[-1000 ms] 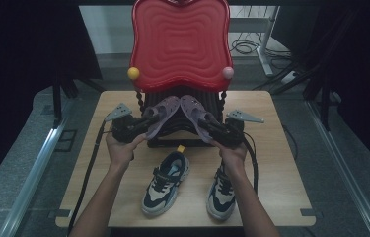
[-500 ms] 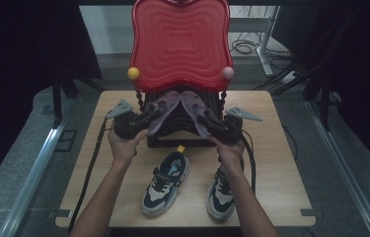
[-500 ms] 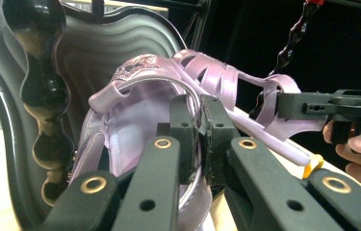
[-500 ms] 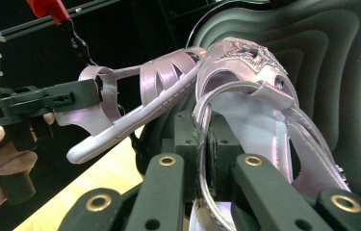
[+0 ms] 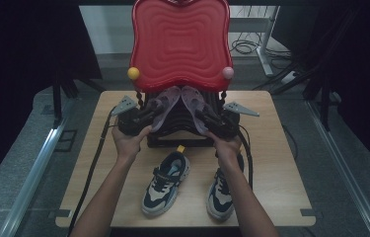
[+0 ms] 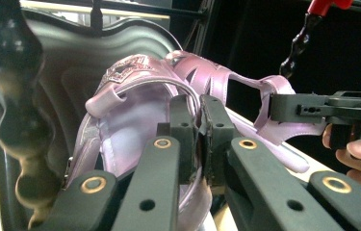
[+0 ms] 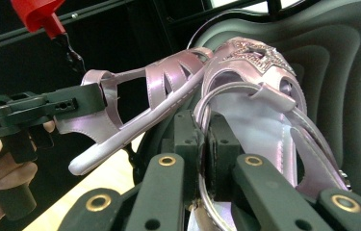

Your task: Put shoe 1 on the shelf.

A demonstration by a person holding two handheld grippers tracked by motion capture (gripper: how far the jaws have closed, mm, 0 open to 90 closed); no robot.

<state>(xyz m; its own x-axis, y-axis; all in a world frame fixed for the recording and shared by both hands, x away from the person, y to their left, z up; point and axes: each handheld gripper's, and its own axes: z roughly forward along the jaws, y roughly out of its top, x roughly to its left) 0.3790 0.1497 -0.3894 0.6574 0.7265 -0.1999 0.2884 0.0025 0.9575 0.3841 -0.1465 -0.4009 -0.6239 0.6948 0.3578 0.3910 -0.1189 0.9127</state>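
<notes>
Toward the tabletop's far edge, under the red wavy chair seat [image 5: 180, 44], each gripper is clamped on a strap of one glossy lilac sandal: left gripper [image 5: 145, 114] on the left sandal [image 5: 162, 106], right gripper [image 5: 211, 118] on the right sandal [image 5: 194, 104]. Toes meet at the middle, heels splaying outward toward each hand.

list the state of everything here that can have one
left gripper: jaws shut on left pink sandal, lifted toe-up
right gripper: jaws shut on right pink sandal, lifted toe-up
left sneaker: flat on table, strap fastened
right sneaker: flat on table, partly under forearm
red rack top: upright, bare
</notes>
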